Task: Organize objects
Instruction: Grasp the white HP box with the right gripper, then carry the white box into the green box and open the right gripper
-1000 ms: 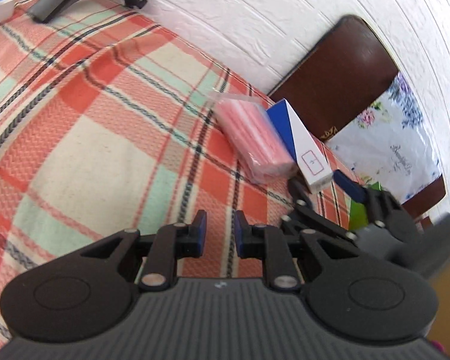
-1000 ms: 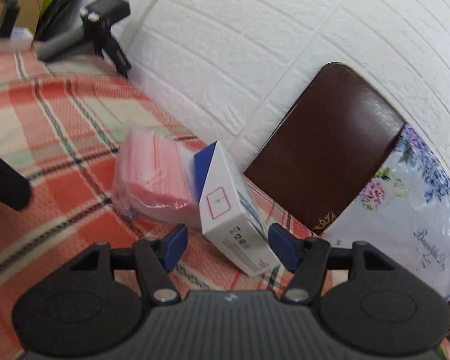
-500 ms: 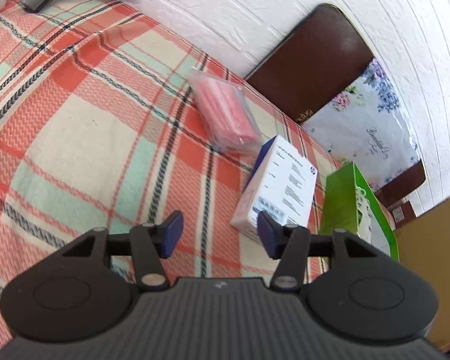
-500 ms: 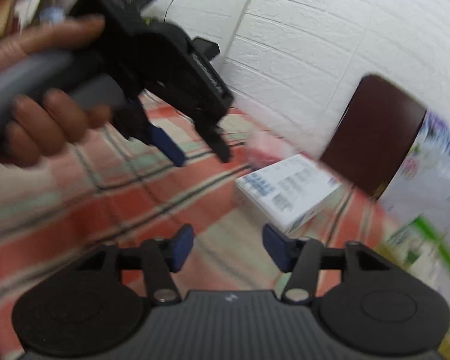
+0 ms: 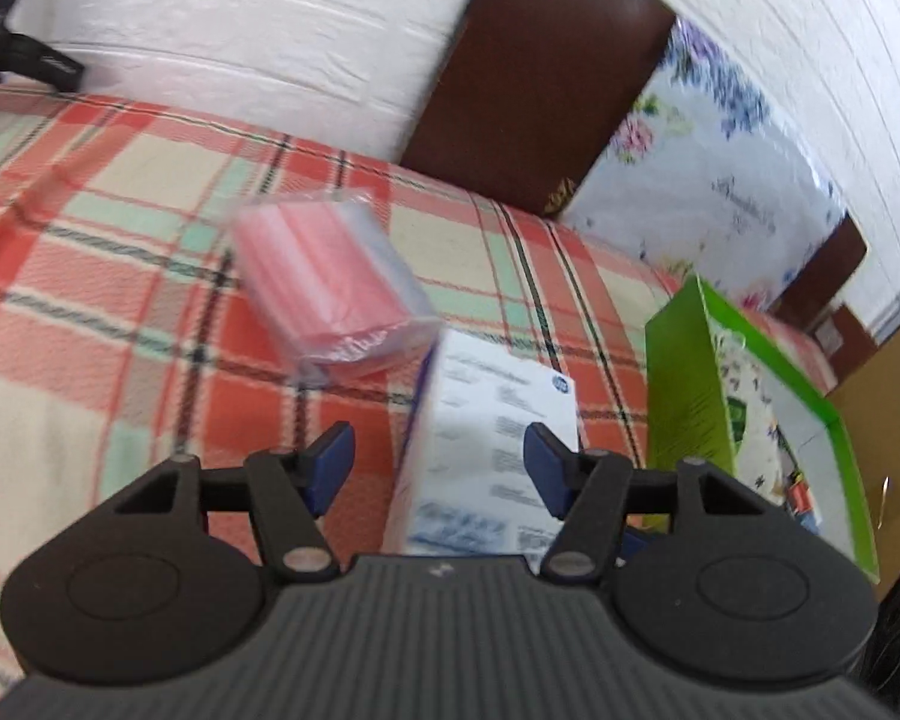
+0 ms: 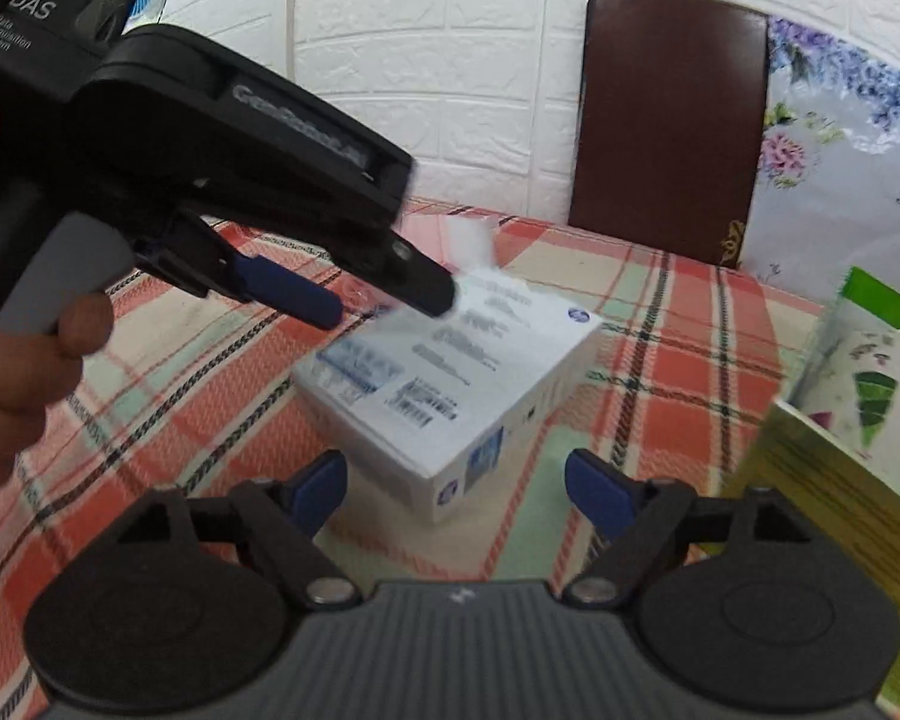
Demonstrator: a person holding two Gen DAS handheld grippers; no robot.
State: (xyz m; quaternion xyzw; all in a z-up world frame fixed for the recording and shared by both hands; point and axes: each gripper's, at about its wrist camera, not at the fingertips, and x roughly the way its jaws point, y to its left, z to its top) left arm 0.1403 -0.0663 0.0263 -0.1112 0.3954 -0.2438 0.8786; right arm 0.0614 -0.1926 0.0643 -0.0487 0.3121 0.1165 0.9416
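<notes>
A white printed box [image 5: 486, 450] lies flat on the plaid cloth; it also shows in the right wrist view [image 6: 456, 378]. A pink packet in clear wrap [image 5: 330, 288] lies just beyond it. My left gripper [image 5: 438, 468] is open, its jaws standing on either side of the near end of the white box. In the right wrist view the left gripper [image 6: 354, 300] hangs over the far left of the box. My right gripper [image 6: 456, 486] is open and empty, just in front of the box.
A green gift bag [image 5: 744, 396] stands right of the box, also in the right wrist view [image 6: 858, 384]. A dark brown chair back [image 6: 666, 120] and a floral bag [image 6: 852, 150] stand against the white brick wall. A black tripod [image 5: 6, 54] is at far left.
The white box went from standing beside the pink packet to lying flat. My left gripper opened and moved over the box. My right gripper backed away from it.
</notes>
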